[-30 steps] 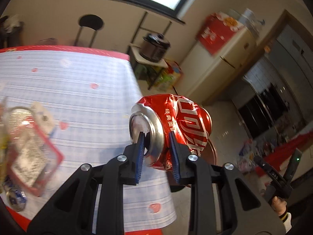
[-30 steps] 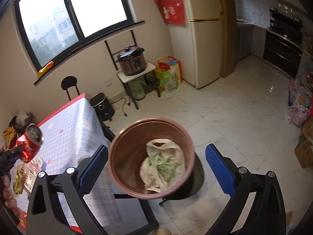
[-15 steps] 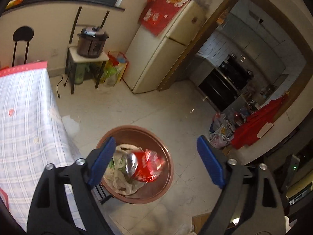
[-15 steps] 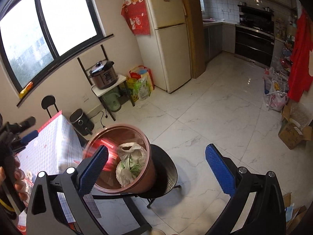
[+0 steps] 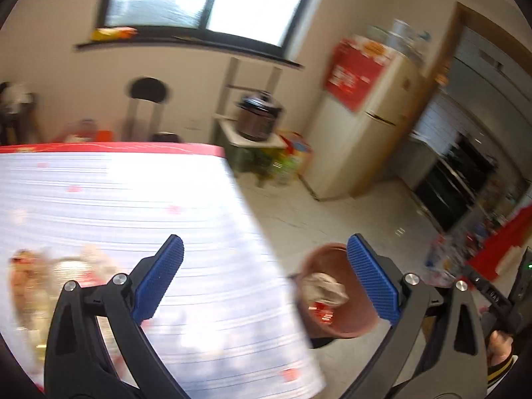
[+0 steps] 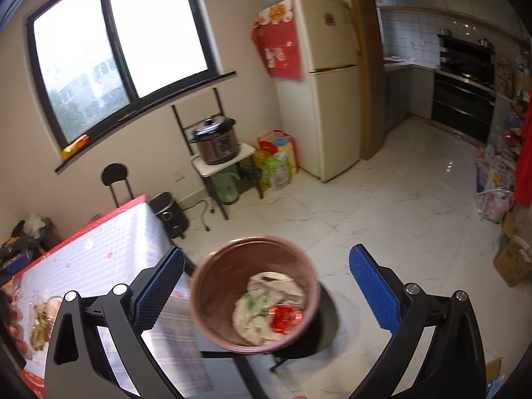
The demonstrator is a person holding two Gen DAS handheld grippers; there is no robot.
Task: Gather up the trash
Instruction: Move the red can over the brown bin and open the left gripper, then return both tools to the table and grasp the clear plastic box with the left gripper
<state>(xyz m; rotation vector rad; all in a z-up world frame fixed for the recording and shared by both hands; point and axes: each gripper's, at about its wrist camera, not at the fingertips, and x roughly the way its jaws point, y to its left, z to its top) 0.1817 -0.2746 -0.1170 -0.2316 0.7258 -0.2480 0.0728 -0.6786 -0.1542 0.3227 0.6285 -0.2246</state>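
Observation:
A brown round bin point(image 6: 252, 294) stands on a black stool beside the table. Inside it lie a crumpled white and green bag point(image 6: 266, 302) and the crushed red can point(image 6: 284, 319). My right gripper point(image 6: 264, 291) is open and empty, hovering above the bin. My left gripper point(image 5: 264, 282) is open and empty over the table's right edge; the bin point(image 5: 332, 292) with the can point(image 5: 321, 311) shows between its fingers at right. Blurred wrappers point(image 5: 40, 276) lie on the checked tablecloth point(image 5: 133, 206) at left; they also show in the right wrist view point(image 6: 41, 319).
A rice cooker point(image 6: 216, 141) sits on a small rack by the wall, with bags point(image 6: 276, 163) beside a cream fridge point(image 6: 326, 76). A black chair point(image 6: 116, 179) stands behind the table. A black appliance point(image 6: 169, 214) sits on the floor near the table corner.
The left gripper opened and dropped the red can into the bin, then swung back left over the table. The right gripper stayed open and shifted a little above the bin.

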